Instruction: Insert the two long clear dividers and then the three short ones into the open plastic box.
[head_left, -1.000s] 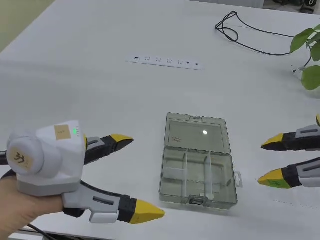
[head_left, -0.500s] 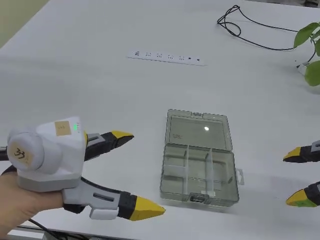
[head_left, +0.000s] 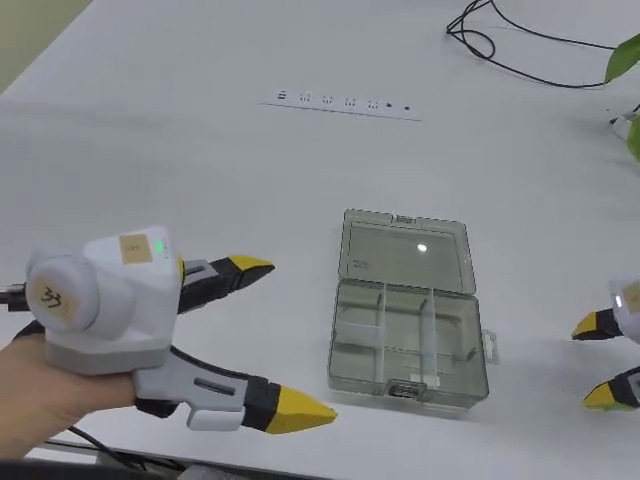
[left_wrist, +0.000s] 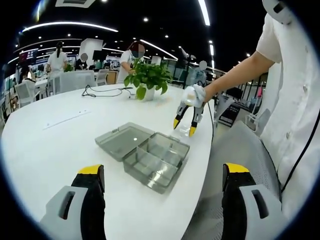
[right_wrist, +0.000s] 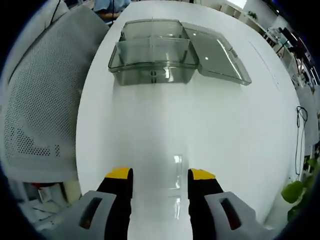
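Head view: your left gripper (head_left: 285, 340) is low on the left, jaws wide apart, holding nothing. The open plastic box (head_left: 445, 383) sits on the white table (head_left: 200, 170) between your grippers, with clear dividers (head_left: 428, 332) inside. Your right gripper (head_left: 592, 362) is at the right edge, jaws apart. Left gripper view: the box lies ahead, lid (left_wrist: 122, 140) flat. Right gripper view: a thin clear strip (right_wrist: 177, 172) lies between the parted jaws.

Left claw (head_left: 290, 340) wears a sticker (head_left: 48, 297) reading "33".
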